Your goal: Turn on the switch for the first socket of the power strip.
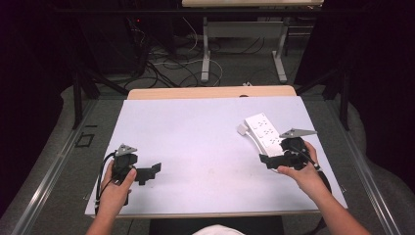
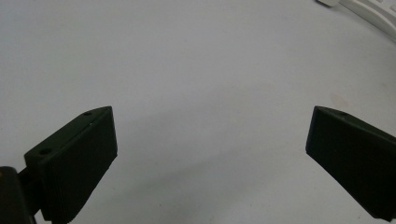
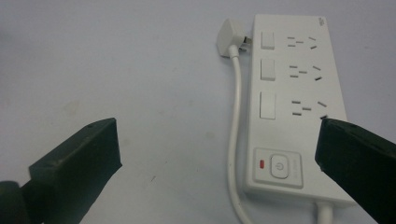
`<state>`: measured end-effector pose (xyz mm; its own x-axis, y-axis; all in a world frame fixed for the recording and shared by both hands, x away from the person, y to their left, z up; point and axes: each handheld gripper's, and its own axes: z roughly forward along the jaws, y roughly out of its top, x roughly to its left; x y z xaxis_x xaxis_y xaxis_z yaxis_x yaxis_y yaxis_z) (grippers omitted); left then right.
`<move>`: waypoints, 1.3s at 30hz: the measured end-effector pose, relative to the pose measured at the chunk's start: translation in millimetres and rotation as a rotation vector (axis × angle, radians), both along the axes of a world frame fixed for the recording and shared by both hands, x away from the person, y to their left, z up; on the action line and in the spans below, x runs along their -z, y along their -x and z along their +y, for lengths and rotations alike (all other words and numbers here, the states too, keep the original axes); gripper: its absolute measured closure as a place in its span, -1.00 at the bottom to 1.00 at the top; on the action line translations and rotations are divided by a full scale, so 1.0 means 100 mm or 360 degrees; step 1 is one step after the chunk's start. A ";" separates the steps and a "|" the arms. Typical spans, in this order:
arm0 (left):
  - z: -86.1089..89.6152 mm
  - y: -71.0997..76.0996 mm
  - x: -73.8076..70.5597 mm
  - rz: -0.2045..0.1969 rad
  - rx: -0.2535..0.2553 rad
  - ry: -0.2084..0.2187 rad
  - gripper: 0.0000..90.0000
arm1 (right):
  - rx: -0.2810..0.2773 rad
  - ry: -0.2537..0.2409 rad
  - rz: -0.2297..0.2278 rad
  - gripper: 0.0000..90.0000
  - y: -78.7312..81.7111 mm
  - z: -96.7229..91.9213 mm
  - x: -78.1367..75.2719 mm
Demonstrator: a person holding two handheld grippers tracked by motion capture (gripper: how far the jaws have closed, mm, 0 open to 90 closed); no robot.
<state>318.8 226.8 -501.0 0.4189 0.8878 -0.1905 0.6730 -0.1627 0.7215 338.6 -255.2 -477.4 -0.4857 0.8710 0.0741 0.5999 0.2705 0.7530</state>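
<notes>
A white-topped bench [image 1: 195, 137] is seen from above, with a person's two forearms coming in from the near edge. At the left, the left hand [image 1: 116, 188] holds the left gripper [image 1: 149, 172] low over the near left part of the bench. Its two black fingers [image 2: 74, 163] are spread wide apart with nothing between them, and bare white surface is seen beyond them in the left gripper view.

The middle of the bench is bare.

At the right, a white power strip [image 1: 264, 132] lies flat on the bench, well apart from the left gripper. In the right gripper view, three sockets are seen along the strip, each with a white rocker switch beside it, and a main power button [image 3: 279, 167] with a small red mark sits at the near end. A white cord [image 3: 235, 126] runs along the strip's side to a white plug [image 3: 229, 41] that lies on the bench just beside the far end of the strip.

The right hand [image 1: 304, 171] holds the right gripper [image 1: 270, 160] at the near end of the power strip. Its black fingers [image 3: 77, 168] are also wide apart and clamp nothing; one finger is seen over the bare bench, the other over the strip's near edge. Whether that finger touches the strip cannot be told.
</notes>
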 end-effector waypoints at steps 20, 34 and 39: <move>-0.09 0.04 0.03 0.0006 0.0056 -0.0002 -0.96 | -0.0054 -0.0106 -0.0038 -0.99 0.31 0.12 0.32; -0.13 0.06 0.08 0.0013 0.0084 -0.0015 -0.96 | -0.0131 -0.0100 -0.0020 -0.97 0.38 0.33 0.51; -0.14 0.06 0.10 0.0011 0.0088 -0.0014 -0.96 | -0.0160 -0.0072 -0.0043 -0.95 0.39 0.36 0.57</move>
<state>312.4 212.6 -510.9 0.4658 0.8651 -0.1861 0.6678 -0.2057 0.7153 299.4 -219.6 -534.6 -0.5727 0.8139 0.0979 0.5509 0.2937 0.7812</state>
